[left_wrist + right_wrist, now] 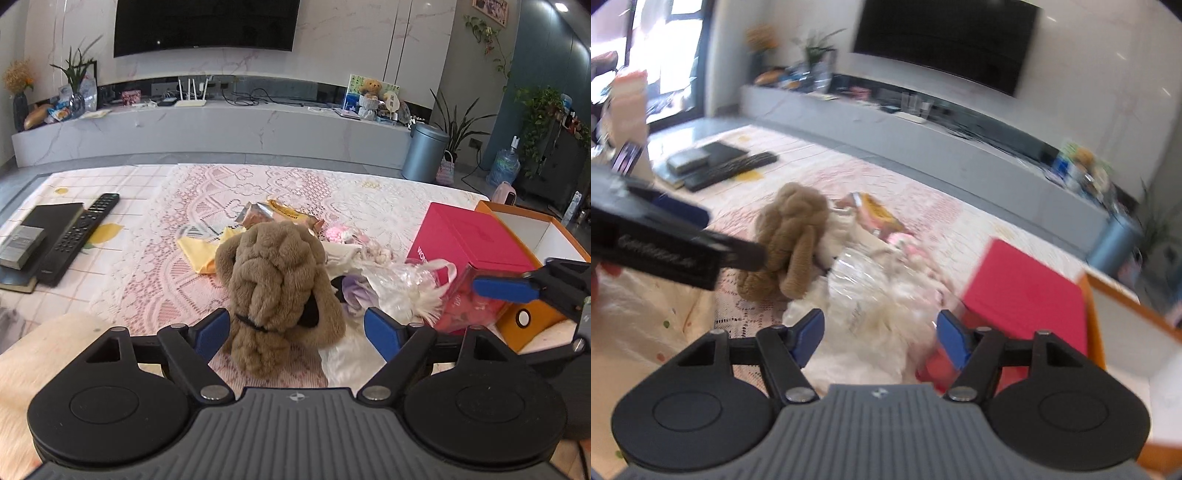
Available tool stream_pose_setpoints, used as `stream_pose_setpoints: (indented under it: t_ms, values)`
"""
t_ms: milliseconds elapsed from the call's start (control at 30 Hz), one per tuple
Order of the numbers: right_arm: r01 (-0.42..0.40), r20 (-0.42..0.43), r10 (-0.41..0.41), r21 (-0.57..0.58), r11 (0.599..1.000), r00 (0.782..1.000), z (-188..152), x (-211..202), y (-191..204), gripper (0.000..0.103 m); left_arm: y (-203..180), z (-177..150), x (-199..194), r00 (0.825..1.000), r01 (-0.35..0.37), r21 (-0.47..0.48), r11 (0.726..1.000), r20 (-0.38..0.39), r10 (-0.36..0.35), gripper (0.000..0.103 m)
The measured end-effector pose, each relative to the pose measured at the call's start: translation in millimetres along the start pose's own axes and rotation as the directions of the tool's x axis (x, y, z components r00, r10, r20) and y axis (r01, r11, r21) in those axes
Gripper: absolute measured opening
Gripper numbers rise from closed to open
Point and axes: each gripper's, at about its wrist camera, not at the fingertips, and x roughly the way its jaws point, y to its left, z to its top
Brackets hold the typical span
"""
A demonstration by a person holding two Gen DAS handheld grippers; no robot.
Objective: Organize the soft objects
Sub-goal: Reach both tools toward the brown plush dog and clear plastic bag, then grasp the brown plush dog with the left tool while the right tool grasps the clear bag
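The brown plush toy [277, 280] lies on the lace tablecloth [155, 273] near the middle of the table, and its lower end comes down between the fingers of your left gripper [297, 332]. The jaws of this gripper stand wide apart; the left pad is just beside the plush, while the right pad is clear of it, so nothing is clamped. Just to the right of the toy lies a pile of soft things: a crinkled clear plastic bag [399, 284] with white fluff, a pale purple piece [354, 291] and a pink knitted item [338, 233]. Behind the toy you see a snack packet [291, 218] and a yellow cloth [201, 253].

Your right gripper [881, 338] hangs over the clear bag and the white fluff, with the brown plush ahead of it to the left. Its jaws are also apart and hold nothing. This view is blurred, so I cannot tell if the pads touch the bag.

Toward the right edge of the table stands a red box [469, 240] and, beyond it, an open orange box [532, 221]. Near the left edge lie a black remote control [79, 236] and a dark book [44, 225]
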Motion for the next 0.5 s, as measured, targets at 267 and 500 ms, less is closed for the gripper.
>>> stream_pose_setpoints:
  t_ms: [267,500]
  values:
    - [-0.021,-0.02,0.02,-0.032,0.999,1.0,8.6,44.8,9.6,0.06,2.5,10.0,34.8,1.0,-0.009,0.008,1.0,0.0,0.009,0.097]
    - [-0.015,-0.037,0.016,0.04,0.999,0.999,2.3,70.4,6.5,0.061,9.2,7.3,56.4,0.999,-0.038,-0.043,0.998,-0.022,0.037,0.097]
